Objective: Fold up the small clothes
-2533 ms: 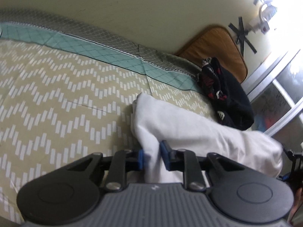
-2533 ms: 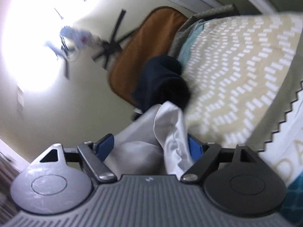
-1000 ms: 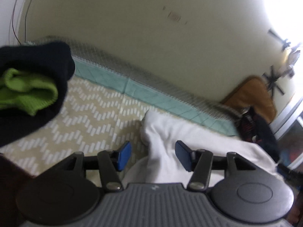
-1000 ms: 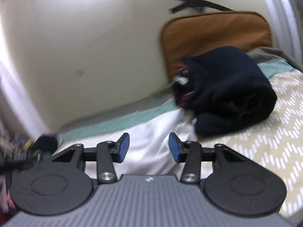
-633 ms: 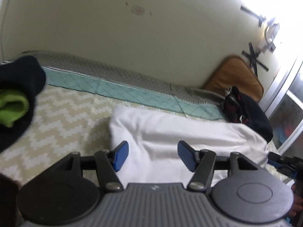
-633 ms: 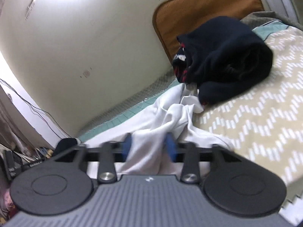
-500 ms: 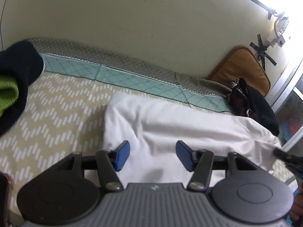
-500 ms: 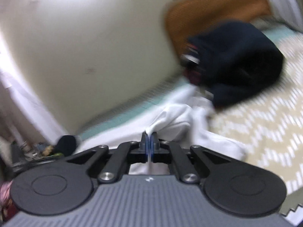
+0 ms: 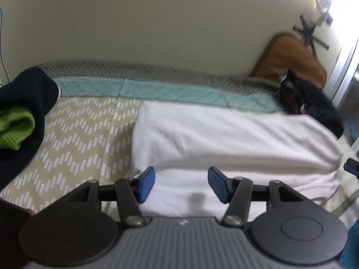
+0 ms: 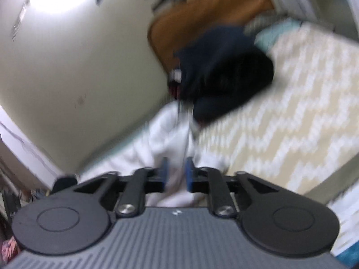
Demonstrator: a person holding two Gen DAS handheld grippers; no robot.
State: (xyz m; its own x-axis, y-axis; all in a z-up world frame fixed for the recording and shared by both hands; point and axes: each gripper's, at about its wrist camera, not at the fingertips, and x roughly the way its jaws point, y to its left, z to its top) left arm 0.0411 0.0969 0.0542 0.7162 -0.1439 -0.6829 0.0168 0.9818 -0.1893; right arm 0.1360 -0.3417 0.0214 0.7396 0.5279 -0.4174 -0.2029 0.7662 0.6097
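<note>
**A:** Left wrist view, what've you got?

**B:** Left gripper (image 9: 181, 185) is released, blue pads spread wide, nothing between them. It sits over the near edge of the white garment (image 9: 224, 141). The garment lies flat as a wide band across the bedspread (image 9: 78, 145), the beige one with the white zigzag. Its far long edge runs next to the teal quilted border (image 9: 157, 90).

**A:** Anything else on the bed?

**B:** Dark garment with a green knit piece (image 9: 15, 125) tucked in it, far left, apart from the white one. Black bundle (image 9: 314, 105) at the right end, touching or overlapping the white garment's far corner; can't tell which. Orange cushion (image 9: 289, 58) leans on the wall behind it. A blue tip of the other gripper pokes in at the right edge.

**A:** Right wrist view?

**B:** Blurry. Right gripper (image 10: 176, 174) has its pads drawn close with a narrow gap, and a fold of the white garment (image 10: 170, 134) runs up through that gap. Looks like it's clamped on the cloth, but the blur stops me confirming contact on both pads.

**A:** Surroundings there?

**B:** Black bundle (image 10: 224, 76) just beyond the white cloth, orange cushion (image 10: 202, 13) behind it, bedspread (image 10: 291, 112) to the right.
</note>
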